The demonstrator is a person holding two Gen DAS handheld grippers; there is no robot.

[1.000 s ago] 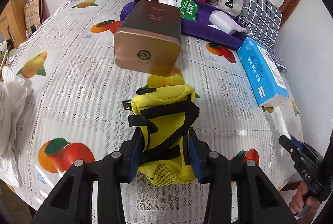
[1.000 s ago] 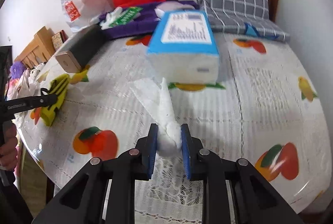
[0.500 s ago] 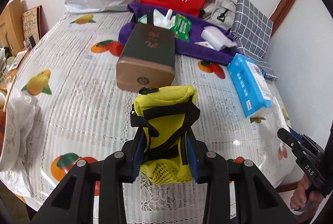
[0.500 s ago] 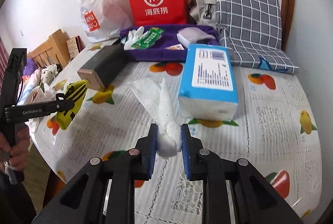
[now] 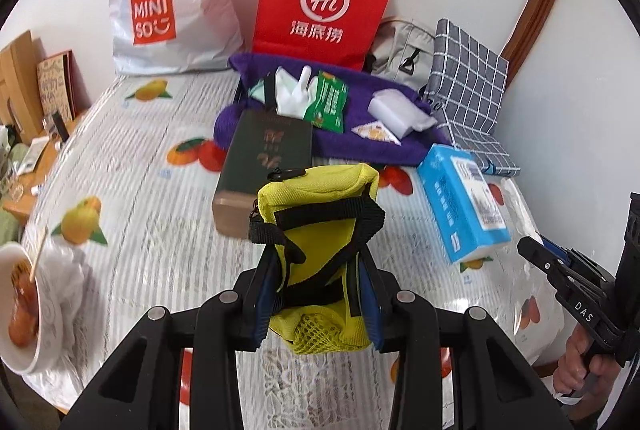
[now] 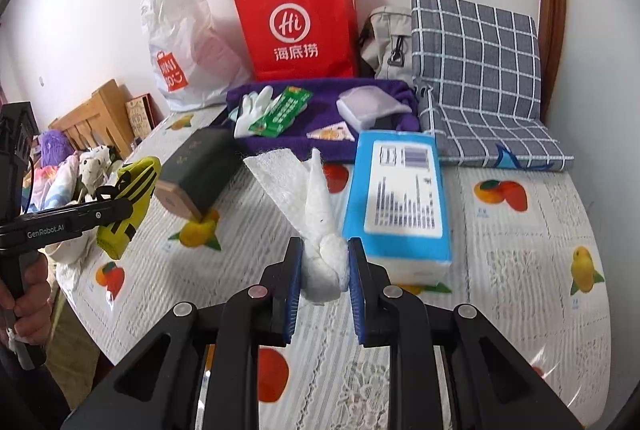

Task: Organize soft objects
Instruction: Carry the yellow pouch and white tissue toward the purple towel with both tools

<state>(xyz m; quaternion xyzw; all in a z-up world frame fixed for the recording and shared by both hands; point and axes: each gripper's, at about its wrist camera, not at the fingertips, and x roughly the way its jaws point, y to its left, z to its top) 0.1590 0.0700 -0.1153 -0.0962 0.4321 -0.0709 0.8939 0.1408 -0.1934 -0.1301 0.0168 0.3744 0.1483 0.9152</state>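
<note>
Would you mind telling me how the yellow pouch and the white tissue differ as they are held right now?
The yellow pouch is bright, stitched fabric with black straps; the white tissue is plain, crumpled paper. The pouch keeps a boxy shape, while the tissue is twisted and fans out loosely at its top. The left gripper clamps the pouch; the right gripper pinches the tissue. Both are soft and lifted off the table.

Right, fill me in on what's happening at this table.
A person is tidying soft things with a handheld gripper in each hand. The left gripper is clamped on a yellow pouch with black straps, held above the fruit-print tablecloth. The right gripper is clamped on a crumpled white tissue, also held off the table beside the blue tissue pack. A purple cloth at the back already holds gloves, a green packet and other small items.
</note>
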